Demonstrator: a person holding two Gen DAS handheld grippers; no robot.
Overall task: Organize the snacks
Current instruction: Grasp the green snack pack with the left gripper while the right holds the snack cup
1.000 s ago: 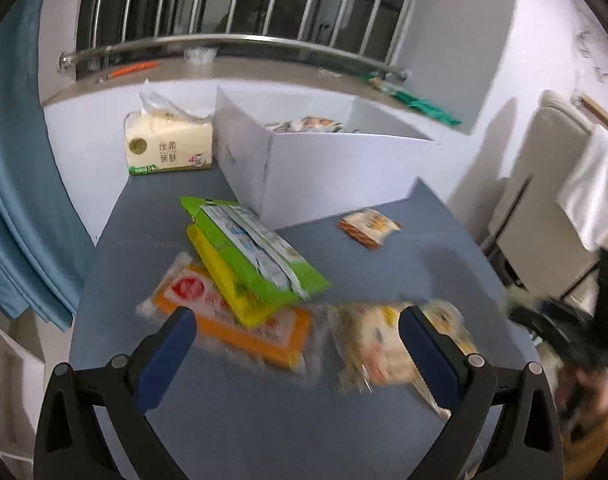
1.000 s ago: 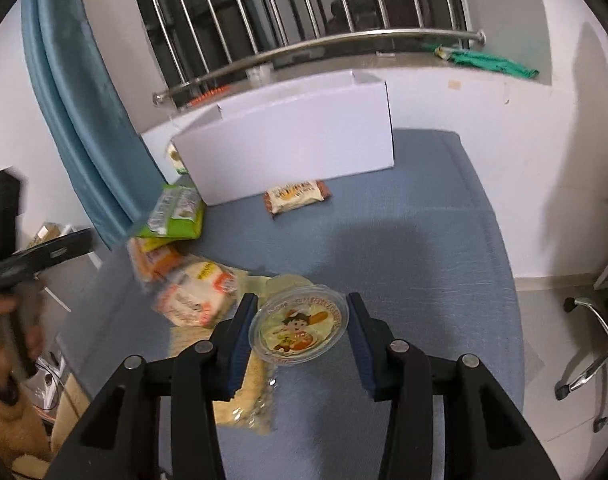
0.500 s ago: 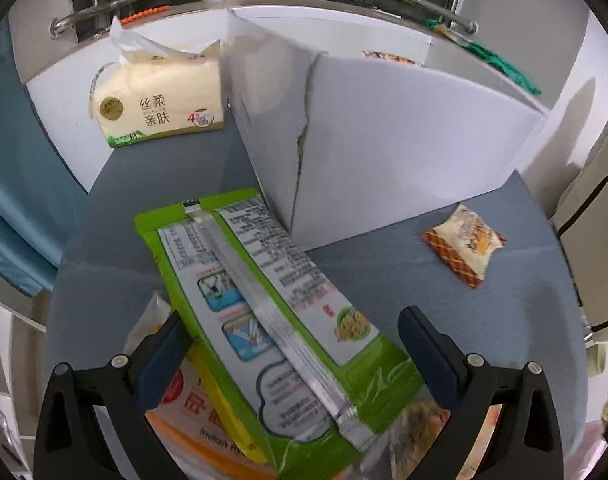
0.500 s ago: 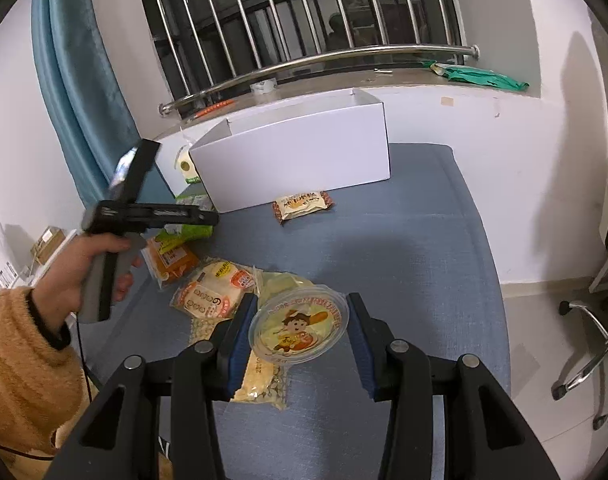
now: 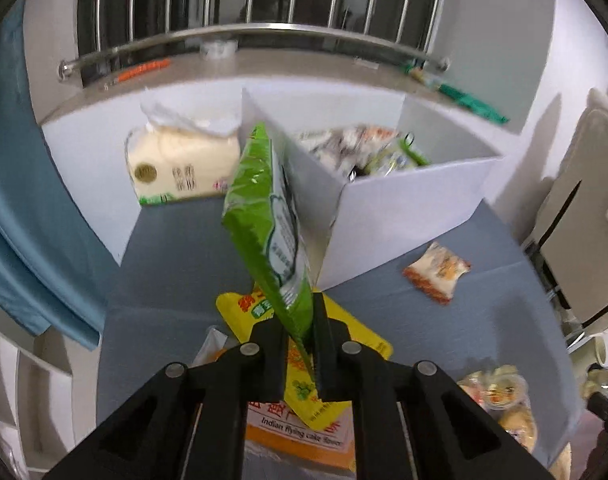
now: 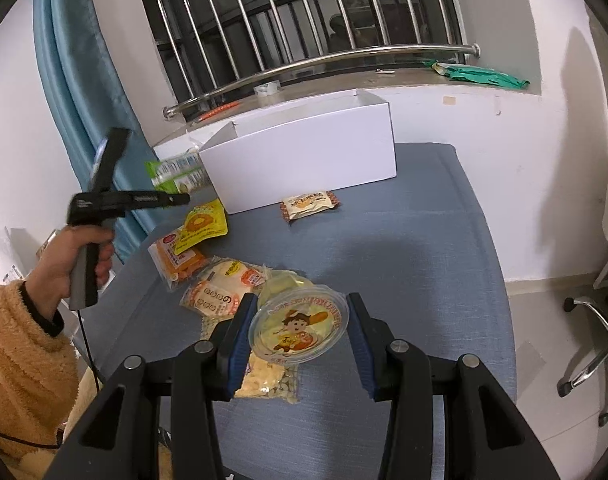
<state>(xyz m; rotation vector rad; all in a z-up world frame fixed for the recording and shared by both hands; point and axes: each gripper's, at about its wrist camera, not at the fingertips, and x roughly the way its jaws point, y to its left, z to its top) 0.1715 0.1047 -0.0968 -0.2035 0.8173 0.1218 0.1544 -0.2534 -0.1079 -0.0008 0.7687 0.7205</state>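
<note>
Spanning both views, the blue-grey counter [image 6: 403, 248] carries a scatter of packaged snacks below a barred window. The white box [image 6: 304, 160], open at the top, stands at the far side of the counter; in the left wrist view several snack packets lie inside it. A pack of tissues [image 5: 176, 168] sits against the wall just beside the box. The green snack bag [image 5: 268, 216] is raised off the counter, pinched by its lower edge in the left gripper [image 5: 300, 332], whose jaws are closed tight on it; the bag stands on edge, its upper end near the box's near corner. Beneath it a yellow packet [image 5: 311, 384] lies on top of an orange flatbread packet [image 5: 300, 436]. A person's hand [image 6: 76, 256], in a fuzzy tan sleeve [image 6: 20, 360], grips the left gripper's handle in the right wrist view. The right gripper [image 6: 300, 332] holds a round clear-lidded cup [image 6: 300, 328] with a cartoon label, its blue-padded jaws set narrow against the cup's sides, just above the counter. Under and beside the cup lie a pale bun packet [image 6: 224, 284] and a bag of small yellow pieces [image 6: 268, 380]. A small biscuit packet [image 6: 309, 205] lies alone just in front of the box.
</note>
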